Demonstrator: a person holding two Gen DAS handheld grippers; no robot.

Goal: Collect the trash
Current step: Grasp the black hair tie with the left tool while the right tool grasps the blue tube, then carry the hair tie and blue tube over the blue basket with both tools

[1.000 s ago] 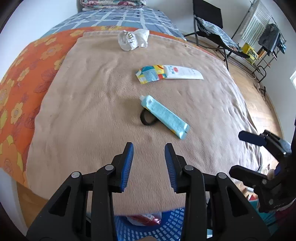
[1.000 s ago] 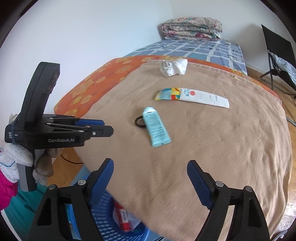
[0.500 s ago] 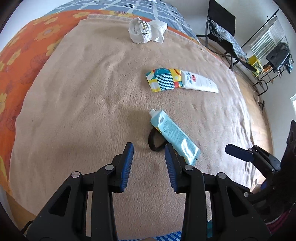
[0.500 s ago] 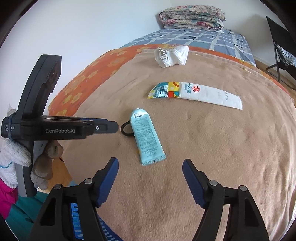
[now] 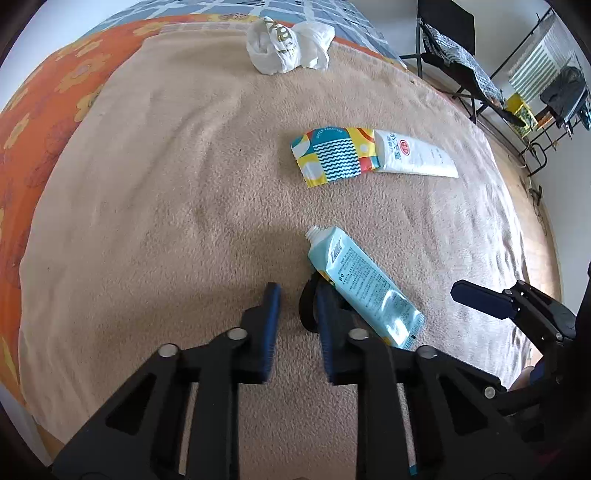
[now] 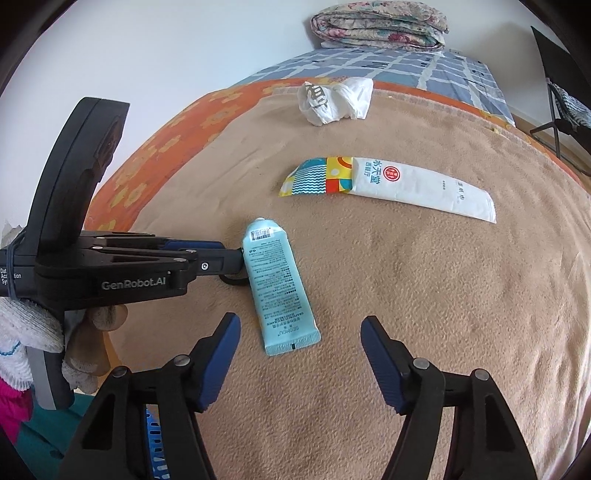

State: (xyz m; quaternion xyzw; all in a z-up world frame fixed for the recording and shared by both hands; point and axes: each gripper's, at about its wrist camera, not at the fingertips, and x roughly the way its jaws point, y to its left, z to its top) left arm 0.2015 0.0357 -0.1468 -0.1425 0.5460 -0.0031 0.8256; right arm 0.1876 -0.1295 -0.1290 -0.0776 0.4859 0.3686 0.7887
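A light blue tube (image 5: 362,284) (image 6: 277,280) lies on the beige blanket (image 5: 147,221), with a small black ring (image 5: 306,306) (image 6: 232,280) against its left side. My left gripper (image 5: 297,291) (image 6: 236,258) points down at the ring and its jaws are closing. The ring sits between them by the right pad, and a gap still shows. My right gripper (image 6: 300,319) hovers over the tube's crimped end, its jaws narrowing and touching nothing. Farther back lie a colourful wrapper (image 5: 332,155) (image 6: 314,177), a white tube (image 5: 413,155) (image 6: 424,192) and a crumpled white bag (image 5: 284,44) (image 6: 332,99).
An orange flowered sheet (image 5: 37,129) borders the blanket on the left. A blue basket (image 6: 155,435) shows below the bed's near edge. A folded quilt (image 6: 380,26) lies at the far end. A black chair (image 5: 454,55) and a drying rack (image 5: 546,85) stand on the floor to the right.
Both grippers have moved forward and down toward the blue tube. The left jaws have narrowed around the black ring, and the right jaws have narrowed a little.
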